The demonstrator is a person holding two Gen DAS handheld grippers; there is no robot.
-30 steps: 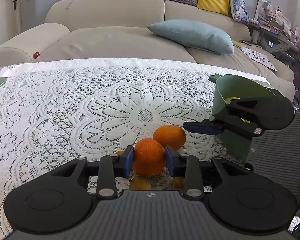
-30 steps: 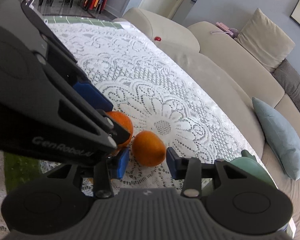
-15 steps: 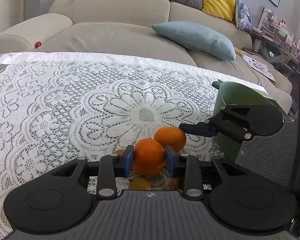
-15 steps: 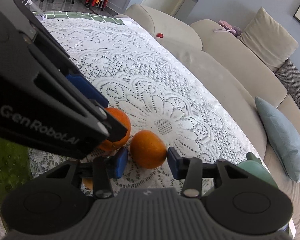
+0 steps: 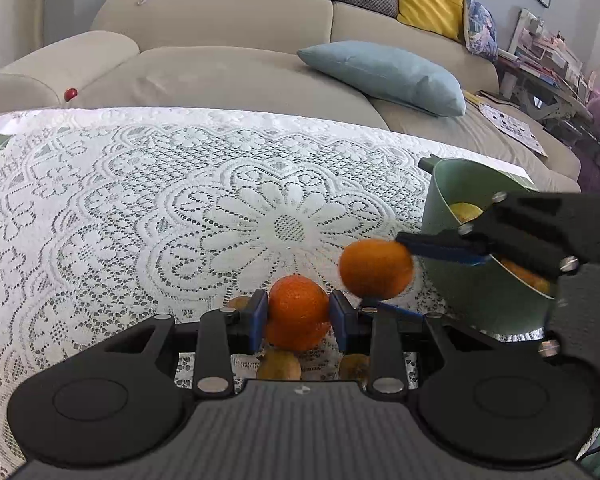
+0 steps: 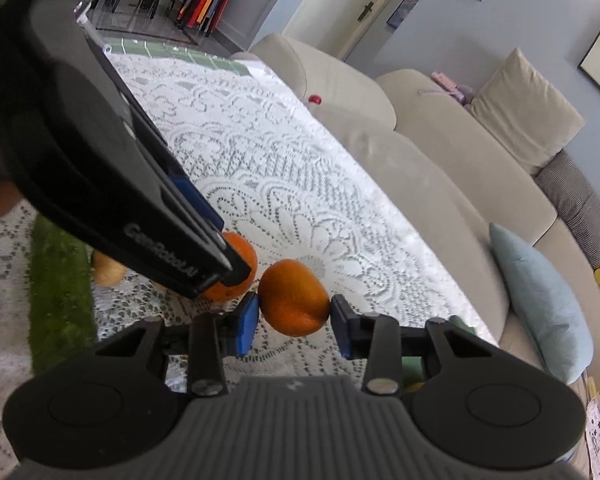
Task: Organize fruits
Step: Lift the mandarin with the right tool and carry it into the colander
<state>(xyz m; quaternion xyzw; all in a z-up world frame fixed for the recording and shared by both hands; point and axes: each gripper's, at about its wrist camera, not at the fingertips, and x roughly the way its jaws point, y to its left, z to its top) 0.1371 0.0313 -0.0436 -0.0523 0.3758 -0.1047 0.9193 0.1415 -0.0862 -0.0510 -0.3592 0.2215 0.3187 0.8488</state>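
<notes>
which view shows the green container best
The left wrist view: the green container shows its wall, rim and yellow fruit inside, partly behind the right gripper. In the right wrist view only slivers peek behind the gripper.

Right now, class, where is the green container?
In the left wrist view the green container stands on the lace tablecloth at the right, just behind the right gripper and its orange.

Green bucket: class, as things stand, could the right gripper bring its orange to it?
Probably yes. The right gripper holds its orange beside the green bucket, whose open mouth looks unblocked.
</notes>
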